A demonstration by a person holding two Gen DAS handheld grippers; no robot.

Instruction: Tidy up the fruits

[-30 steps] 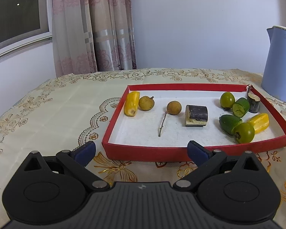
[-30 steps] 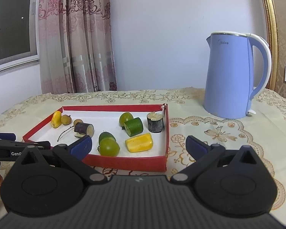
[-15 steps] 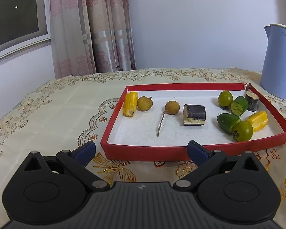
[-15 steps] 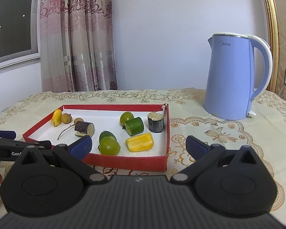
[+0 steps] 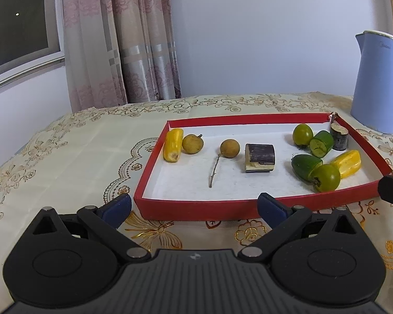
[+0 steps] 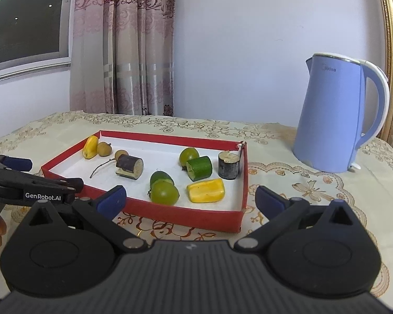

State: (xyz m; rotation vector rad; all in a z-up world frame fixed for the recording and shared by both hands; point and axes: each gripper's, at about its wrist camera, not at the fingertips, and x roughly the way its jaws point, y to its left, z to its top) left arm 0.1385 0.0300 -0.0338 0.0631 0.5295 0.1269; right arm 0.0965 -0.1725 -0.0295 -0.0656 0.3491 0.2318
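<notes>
We hold both grippers short of the red tray (image 5: 196, 210), fingers spread wide and gripping nothing: the left gripper (image 5: 194, 204) faces the tray's near wall, the right gripper (image 6: 186, 198) sits at its near right corner. All the fruit lies inside the tray. At the left end a yellow piece (image 5: 173, 144) touches a brown longan (image 5: 192, 144); a second longan (image 5: 230, 148) with a long stem (image 5: 214, 168) sits near the middle, just beside a dark cane chunk (image 5: 260, 157). At the right end the pieces crowd: a green fruit (image 5: 303, 134), a green cut piece (image 5: 321, 143), a second cane stub (image 5: 339, 138) in the far corner, a green half (image 5: 305, 164) touching a round green fruit (image 5: 325, 177), and another yellow piece (image 5: 347, 163) beside them.

Our main worry is that right-hand cluster. Fingers lowered around one piece could, we judge, nudge its neighbours and set the round fruits rolling. The longans are small and round, so a squeeze off centre may pop them out sideways. The stem could snag a finger and drag its longan along. The tray looks light, like card, with a torn far corner; a finger catching the wall on the way in would likely shove the whole tray. The kettle (image 6: 335, 115) stands well apart on the right, yet a wide swing of the right gripper could reach it
</notes>
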